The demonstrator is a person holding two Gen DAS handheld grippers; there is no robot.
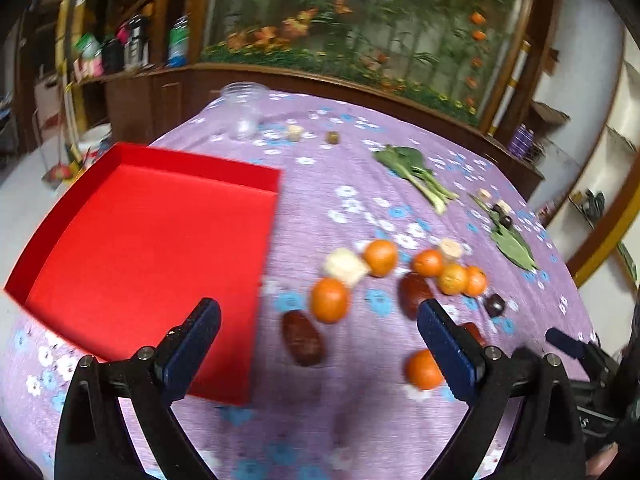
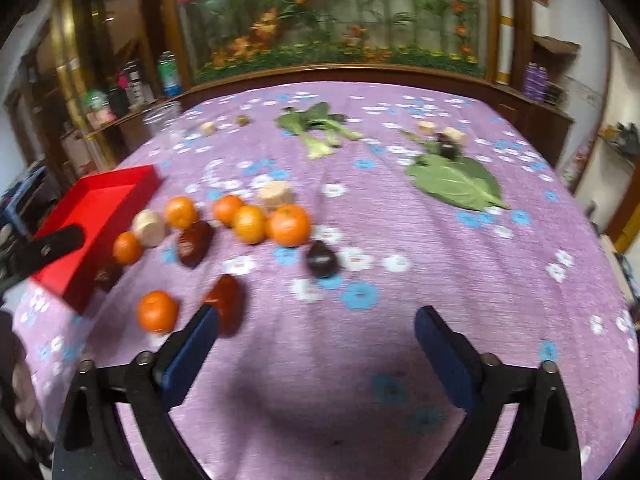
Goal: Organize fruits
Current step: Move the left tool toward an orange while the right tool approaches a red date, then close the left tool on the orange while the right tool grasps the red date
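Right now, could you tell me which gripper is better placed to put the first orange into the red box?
Probably the left. The left gripper is open with an orange just ahead between its fingers, and the red box lies directly beside it. The right gripper is open too, but over bare tablecloth, farther from the box.

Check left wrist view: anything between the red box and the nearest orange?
Only bare purple cloth separates the red box from the nearest orange. A dark red fruit lies just below that gap. Left wrist view shows it.
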